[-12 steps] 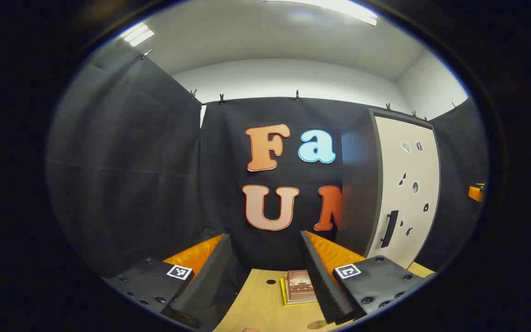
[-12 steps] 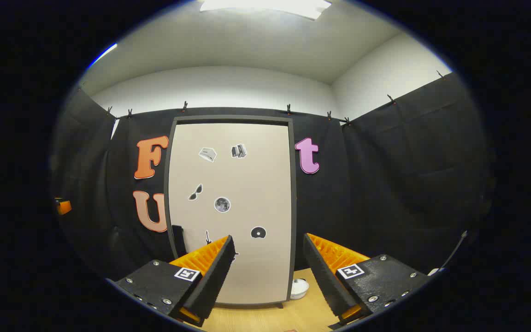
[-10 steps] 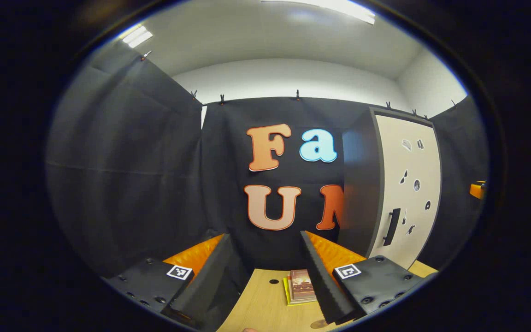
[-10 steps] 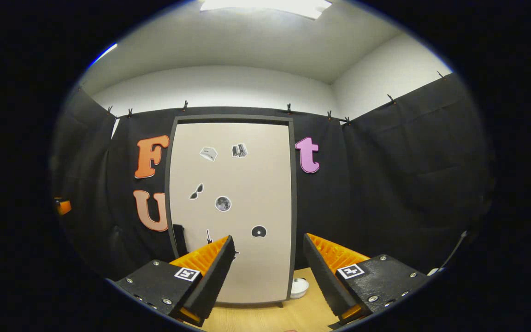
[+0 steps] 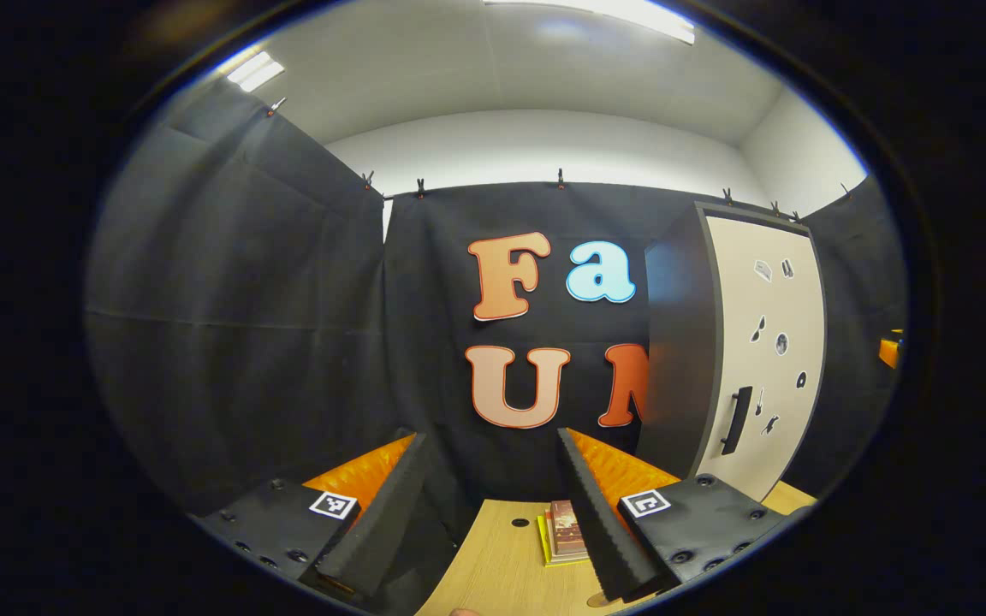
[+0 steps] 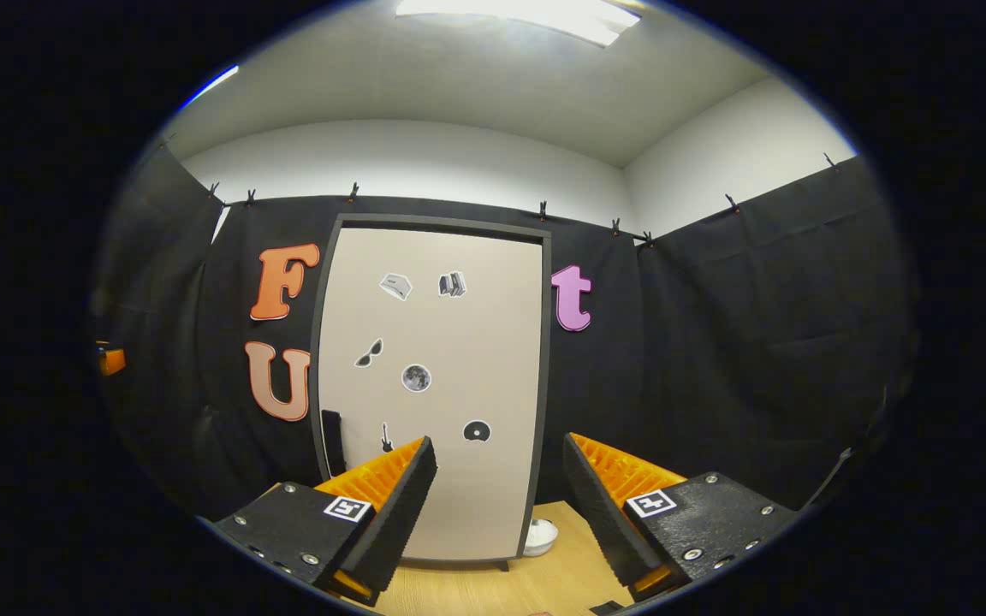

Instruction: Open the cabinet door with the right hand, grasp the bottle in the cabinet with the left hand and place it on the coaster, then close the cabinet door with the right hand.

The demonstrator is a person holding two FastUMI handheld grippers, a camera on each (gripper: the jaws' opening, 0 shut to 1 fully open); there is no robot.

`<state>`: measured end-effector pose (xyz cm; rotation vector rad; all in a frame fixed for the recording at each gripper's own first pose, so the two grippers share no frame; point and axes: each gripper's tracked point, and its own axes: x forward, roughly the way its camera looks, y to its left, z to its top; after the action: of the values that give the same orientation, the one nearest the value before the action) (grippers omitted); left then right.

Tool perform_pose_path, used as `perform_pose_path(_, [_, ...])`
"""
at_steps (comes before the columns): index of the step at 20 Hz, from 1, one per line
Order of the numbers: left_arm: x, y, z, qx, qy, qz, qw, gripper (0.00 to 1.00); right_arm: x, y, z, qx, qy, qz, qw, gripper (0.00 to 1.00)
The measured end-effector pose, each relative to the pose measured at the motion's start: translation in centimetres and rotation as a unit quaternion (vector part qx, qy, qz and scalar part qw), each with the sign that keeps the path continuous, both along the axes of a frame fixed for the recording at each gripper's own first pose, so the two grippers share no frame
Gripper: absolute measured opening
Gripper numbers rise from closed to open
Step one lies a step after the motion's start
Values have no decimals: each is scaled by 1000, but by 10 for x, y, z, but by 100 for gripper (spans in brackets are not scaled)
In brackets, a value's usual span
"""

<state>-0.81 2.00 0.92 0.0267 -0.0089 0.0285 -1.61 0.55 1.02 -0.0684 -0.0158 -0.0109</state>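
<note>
The cabinet's beige door (image 6: 433, 385) is shut and faces my right gripper (image 6: 497, 513), which hangs open and empty in front of it, some way off. The door's black handle (image 6: 332, 441) runs down its left edge. Stickers dot the door. In the left gripper view the cabinet (image 5: 767, 342) stands at the right with its handle (image 5: 737, 419) showing. My left gripper (image 5: 484, 513) is open and empty above the wooden table (image 5: 501, 565). A sliver of a brown disc (image 5: 596, 600), maybe the coaster, peeks out by the finger. The shut door hides the cabinet's inside.
A small stack of books (image 5: 563, 532) lies on the table near the back wall. A white bowl-like thing (image 6: 540, 537) sits on the table just right of the cabinet's foot. Black cloth walls close the booth on all sides.
Both hands drifted a little. In the left gripper view the cabinet and books slid slightly right. In the right gripper view the door sits a touch lower and tilted. Both grippers stayed open.
</note>
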Motion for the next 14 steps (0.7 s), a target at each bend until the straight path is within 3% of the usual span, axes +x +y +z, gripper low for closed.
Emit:
perform_pose_path(3, [-2, -3, 2, 8, -4, -5, 1000, 93, 2, 2, -2, 4, 2, 1, 1000, 93])
perform_pose_path(7, [-2, -8, 4, 11, -5, -12, 1000, 96, 11, 14, -10, 7, 8, 10, 1000, 93])
perform_pose_path(14, [-4, 3, -1, 15, -1, -5, 1000, 97, 46, 77, -48, 22, 35, 59, 997, 93])
